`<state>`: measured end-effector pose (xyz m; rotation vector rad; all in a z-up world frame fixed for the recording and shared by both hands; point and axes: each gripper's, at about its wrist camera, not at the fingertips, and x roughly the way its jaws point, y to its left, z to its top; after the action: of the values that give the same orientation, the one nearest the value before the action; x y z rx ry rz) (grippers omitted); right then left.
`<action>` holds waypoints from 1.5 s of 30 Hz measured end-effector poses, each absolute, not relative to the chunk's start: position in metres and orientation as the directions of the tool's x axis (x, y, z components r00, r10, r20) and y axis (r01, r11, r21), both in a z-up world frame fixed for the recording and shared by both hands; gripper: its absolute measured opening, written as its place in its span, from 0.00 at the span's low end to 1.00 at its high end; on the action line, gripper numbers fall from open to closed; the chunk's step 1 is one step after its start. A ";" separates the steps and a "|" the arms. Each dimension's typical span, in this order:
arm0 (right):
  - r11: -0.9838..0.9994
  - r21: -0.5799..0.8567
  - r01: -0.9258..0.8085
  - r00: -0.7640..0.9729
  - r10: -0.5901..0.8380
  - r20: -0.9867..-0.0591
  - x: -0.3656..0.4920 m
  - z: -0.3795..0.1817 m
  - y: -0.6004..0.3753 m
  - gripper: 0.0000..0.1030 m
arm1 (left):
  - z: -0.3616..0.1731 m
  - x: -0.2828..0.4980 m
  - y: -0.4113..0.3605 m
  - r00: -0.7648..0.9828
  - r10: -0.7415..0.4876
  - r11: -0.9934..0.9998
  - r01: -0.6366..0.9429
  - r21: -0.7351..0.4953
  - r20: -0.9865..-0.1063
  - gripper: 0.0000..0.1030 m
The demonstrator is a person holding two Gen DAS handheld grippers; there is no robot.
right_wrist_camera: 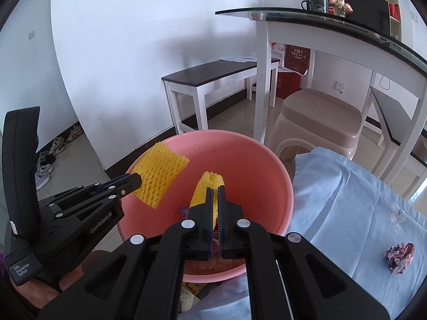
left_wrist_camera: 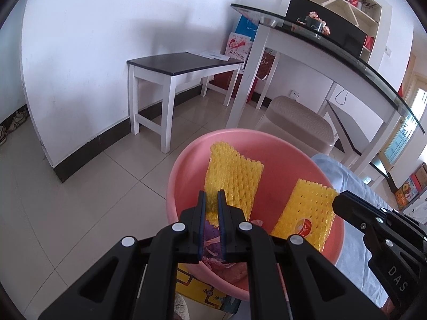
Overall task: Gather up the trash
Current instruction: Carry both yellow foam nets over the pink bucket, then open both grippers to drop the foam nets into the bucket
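A pink basin (left_wrist_camera: 186, 160) stands at the edge of a blue-clothed surface; it also shows in the right wrist view (right_wrist_camera: 267, 165). My left gripper (left_wrist_camera: 212, 196) is shut on a yellow foam net (left_wrist_camera: 232, 176) and holds it over the basin. My right gripper (right_wrist_camera: 215, 190) is shut on a second yellow foam net (right_wrist_camera: 208, 184), also over the basin; this net shows in the left wrist view (left_wrist_camera: 307, 208). The left gripper's net shows in the right wrist view (right_wrist_camera: 160, 176). Crumpled wrappers (left_wrist_camera: 210, 242) lie in the basin's bottom. A crumpled paper ball (right_wrist_camera: 399, 256) lies on the blue cloth (right_wrist_camera: 347, 200).
A beige plastic stool (right_wrist_camera: 320, 114) stands just behind the basin. A white glass-topped table (right_wrist_camera: 333, 18) carries a mug (right_wrist_camera: 317, 4) and flowers. A dark-topped bench (left_wrist_camera: 181, 64) stands by the wall. Shoes (right_wrist_camera: 50, 157) lie on the tiled floor at the left.
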<state>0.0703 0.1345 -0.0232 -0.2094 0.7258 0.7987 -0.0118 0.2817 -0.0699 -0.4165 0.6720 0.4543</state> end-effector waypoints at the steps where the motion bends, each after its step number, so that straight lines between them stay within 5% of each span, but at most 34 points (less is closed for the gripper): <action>1: 0.693 0.093 -0.715 0.473 0.577 -0.666 0.071 -0.024 0.135 0.03 | -0.071 -0.011 0.282 0.690 0.263 0.823 -0.525 -0.218 -0.674 0.08; 18: 0.696 0.135 -0.705 0.439 0.578 -0.688 0.080 -0.032 0.138 0.03 | -0.079 -0.008 0.284 0.668 0.273 0.813 -0.545 -0.205 -0.692 0.12; 22: 0.693 0.140 -0.708 0.432 0.581 -0.690 0.081 -0.033 0.138 0.05 | -0.079 -0.008 0.283 0.668 0.272 0.814 -0.544 -0.204 -0.693 0.23; 26: 0.687 0.143 -0.713 0.426 0.586 -0.689 0.081 -0.034 0.137 0.20 | -0.078 -0.008 0.281 0.671 0.272 0.818 -0.538 -0.201 -0.690 0.30; 45: 0.697 0.141 -0.703 0.458 0.595 -0.660 0.067 -0.017 0.102 0.20 | -0.047 -0.018 0.253 0.714 0.301 0.856 -0.495 -0.150 -0.632 0.40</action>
<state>0.0665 0.1019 -0.0175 -0.1600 0.7460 0.8039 -0.0178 0.2532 -0.0472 -0.3218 0.6369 0.4495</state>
